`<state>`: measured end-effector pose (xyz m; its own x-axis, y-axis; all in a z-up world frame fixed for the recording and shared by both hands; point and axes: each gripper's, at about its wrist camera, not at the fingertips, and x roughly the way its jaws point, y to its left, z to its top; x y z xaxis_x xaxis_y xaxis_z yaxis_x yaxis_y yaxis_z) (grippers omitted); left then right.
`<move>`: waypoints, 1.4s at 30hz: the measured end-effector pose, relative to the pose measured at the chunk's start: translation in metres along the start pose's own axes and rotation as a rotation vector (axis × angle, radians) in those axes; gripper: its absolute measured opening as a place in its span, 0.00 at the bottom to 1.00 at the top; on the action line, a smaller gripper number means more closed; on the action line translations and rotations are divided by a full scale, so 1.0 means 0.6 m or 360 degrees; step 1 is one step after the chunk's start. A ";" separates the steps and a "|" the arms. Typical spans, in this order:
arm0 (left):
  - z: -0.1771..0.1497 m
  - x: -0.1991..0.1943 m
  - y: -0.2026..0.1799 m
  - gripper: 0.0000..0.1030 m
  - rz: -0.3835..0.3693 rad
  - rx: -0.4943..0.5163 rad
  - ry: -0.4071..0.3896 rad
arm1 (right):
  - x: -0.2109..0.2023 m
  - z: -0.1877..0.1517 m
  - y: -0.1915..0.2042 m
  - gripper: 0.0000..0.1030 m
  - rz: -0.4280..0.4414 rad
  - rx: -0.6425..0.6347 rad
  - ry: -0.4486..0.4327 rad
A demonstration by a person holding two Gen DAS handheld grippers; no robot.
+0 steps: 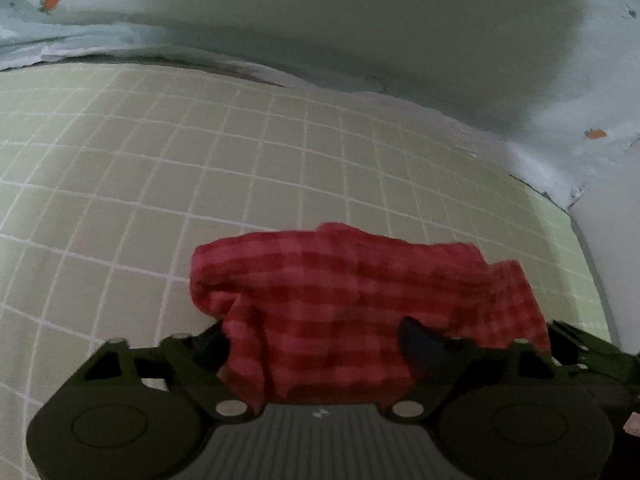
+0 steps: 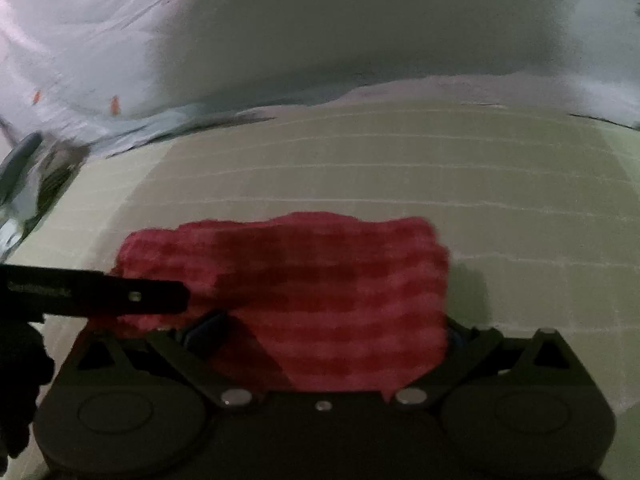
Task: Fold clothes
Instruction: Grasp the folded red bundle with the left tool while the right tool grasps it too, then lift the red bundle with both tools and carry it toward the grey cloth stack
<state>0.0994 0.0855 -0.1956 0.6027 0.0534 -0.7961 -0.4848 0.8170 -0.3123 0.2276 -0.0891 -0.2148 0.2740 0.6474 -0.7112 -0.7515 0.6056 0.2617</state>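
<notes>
Pale green bed sheet with thin white grid lines [image 1: 200, 168] lies flat under everything, with a crumpled white cover with little orange carrots [image 1: 120, 32] at the far side. Both the left tongs [image 1: 316, 344] and the right tongs [image 2: 332, 344] are clenched on the soft red checked cloth [image 1: 360, 280], which hangs bunched just above the sheet. It looks light and floppy, so I think holding its edges or corners works best.

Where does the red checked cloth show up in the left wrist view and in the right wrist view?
Left wrist: the red checked cloth fills the lower middle, bunched between the left gripper's fingers.
Right wrist: the cloth sits lower middle, draped over the right gripper; the other gripper pokes in at left.
Shared landmark: the green gridded mat beneath it.
</notes>
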 end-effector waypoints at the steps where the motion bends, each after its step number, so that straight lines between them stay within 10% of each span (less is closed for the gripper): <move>1: -0.001 0.000 -0.003 0.72 0.0008 0.0018 0.0002 | 0.002 0.001 0.008 0.98 0.0026 -0.0030 0.0011; 6: -0.011 -0.009 0.009 0.29 -0.0087 -0.0042 0.0069 | -0.008 -0.014 0.051 0.61 0.0118 -0.0132 0.0053; 8: -0.022 -0.013 0.022 0.21 -0.0170 -0.0173 0.0132 | -0.017 -0.021 0.060 0.22 0.0178 -0.0091 0.0084; 9: -0.029 -0.020 0.026 0.21 -0.0173 -0.0221 0.0146 | -0.021 -0.025 0.064 0.19 0.0209 -0.0071 0.0099; 28: -0.171 -0.265 -0.025 0.20 -0.0288 -0.0168 0.0006 | -0.245 -0.139 0.153 0.15 0.0319 0.0041 -0.0060; 42: -0.246 -0.367 0.153 0.20 -0.0140 -0.0293 0.0001 | -0.207 -0.181 0.366 0.15 0.0449 -0.0072 0.0047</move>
<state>-0.1714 0.0639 -0.1251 0.6474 -0.0138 -0.7620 -0.5383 0.6996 -0.4699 -0.0365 -0.0869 -0.1398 0.0328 0.7733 -0.6332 -0.8218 0.3814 0.4232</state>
